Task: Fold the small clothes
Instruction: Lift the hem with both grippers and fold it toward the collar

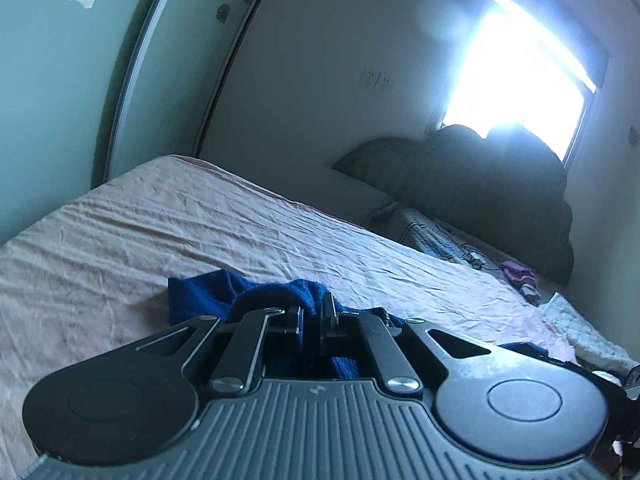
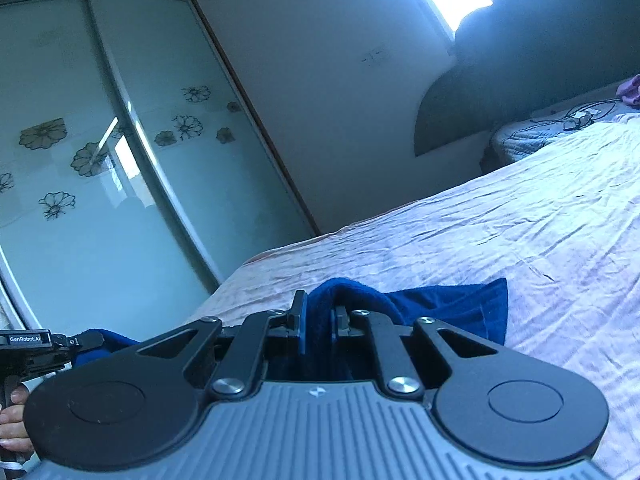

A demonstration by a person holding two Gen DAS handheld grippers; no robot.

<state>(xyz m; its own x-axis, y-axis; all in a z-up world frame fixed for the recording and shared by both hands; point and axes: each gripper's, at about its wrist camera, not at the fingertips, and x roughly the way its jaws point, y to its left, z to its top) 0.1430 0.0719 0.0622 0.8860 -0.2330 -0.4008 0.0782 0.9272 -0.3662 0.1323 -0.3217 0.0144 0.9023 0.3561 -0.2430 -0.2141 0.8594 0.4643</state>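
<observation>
Each clamped on an edge of the dark blue fleece garment (image 2: 448, 304) near the pink-sheeted bed's (image 1: 160, 220) near edge, the left gripper (image 1: 312, 316) and right gripper (image 2: 318, 320) held it bunched, its folding seemingly barely begun

A bed (image 1: 200, 220) with a wrinkled pale pink sheet (image 2: 520, 220) fills the lower half of both views. On it, bottom centre, a dark blue cloth (image 1: 200, 296) lies bunched. Far right in the left wrist view: a small purple item (image 1: 518, 271) and a tangle of cables (image 1: 472, 256).
</observation>
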